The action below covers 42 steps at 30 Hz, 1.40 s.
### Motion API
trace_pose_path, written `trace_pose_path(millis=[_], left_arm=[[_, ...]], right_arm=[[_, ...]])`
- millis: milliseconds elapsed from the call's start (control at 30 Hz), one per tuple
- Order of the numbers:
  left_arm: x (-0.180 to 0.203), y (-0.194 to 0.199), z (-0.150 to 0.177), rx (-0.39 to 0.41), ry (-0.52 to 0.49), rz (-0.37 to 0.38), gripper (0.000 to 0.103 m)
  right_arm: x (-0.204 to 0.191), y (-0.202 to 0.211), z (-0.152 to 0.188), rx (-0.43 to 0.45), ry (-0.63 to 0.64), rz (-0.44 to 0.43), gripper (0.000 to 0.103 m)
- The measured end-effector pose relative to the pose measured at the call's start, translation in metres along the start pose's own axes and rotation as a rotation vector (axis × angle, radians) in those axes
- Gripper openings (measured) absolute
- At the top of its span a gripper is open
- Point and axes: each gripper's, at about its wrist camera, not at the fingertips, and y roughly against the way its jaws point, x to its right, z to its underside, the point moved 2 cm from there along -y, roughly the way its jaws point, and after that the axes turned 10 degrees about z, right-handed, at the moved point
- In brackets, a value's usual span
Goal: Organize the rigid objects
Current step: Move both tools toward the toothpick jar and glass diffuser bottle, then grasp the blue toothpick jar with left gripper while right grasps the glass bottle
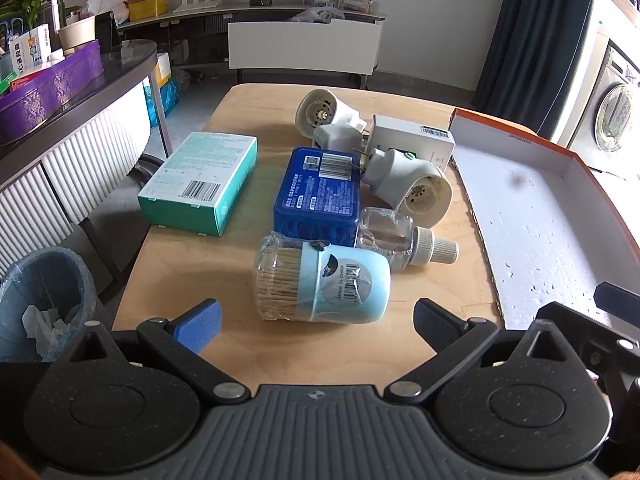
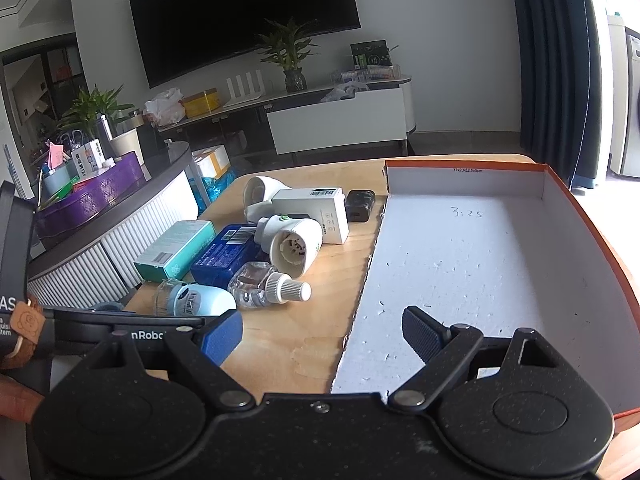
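Observation:
A toothpick jar with a light blue cap lies on its side on the wooden table, just ahead of my open left gripper. Behind it sit a blue box, a teal box, a clear bottle with a ribbed cap, two white plug-in devices and a white carton. My right gripper is open, empty, over the near edge of the orange-rimmed box. In the right wrist view the same pile appears: jar, bottle, black item.
The orange-rimmed box has a white foam floor with nothing in it. A bin with a plastic liner stands left of the table. A counter with a purple box runs along the left. A washing machine is at the far right.

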Motion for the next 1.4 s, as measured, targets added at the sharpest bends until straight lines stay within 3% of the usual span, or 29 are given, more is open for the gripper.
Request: trace_pose_path(millis=[367,467,700,1033,1100,1400], left_arm=[[0.001,-0.013,-0.003,0.017,-0.034,-0.002,0.103],[-0.001,-0.017,-0.002,0.021,-0.043,0.002,0.079],[-0.006,-0.003,-0.001,0.068,-0.040,0.032,0.077],[-0.040,0.025,-0.010,0.180,0.055,-0.059,0.077],[-0.048,0.025,-0.011,0.187,0.086,-0.047,0.077],[-0.058,0.024,-0.012,0.203,0.114,-0.029,0.077]], right_arm=[[-0.001,-0.007,0.002,-0.015,-0.012,-0.003,0.102],[-0.001,-0.010,0.000,-0.019,-0.011,0.000,0.102],[-0.009,-0.022,-0.008,-0.041,0.002,-0.013,0.102],[-0.049,-0.068,-0.024,-0.108,0.113,-0.096,0.102],[-0.055,-0.080,-0.027,-0.126,0.121,-0.103,0.102],[-0.082,-0.118,-0.032,-0.217,0.238,-0.046,0.101]])
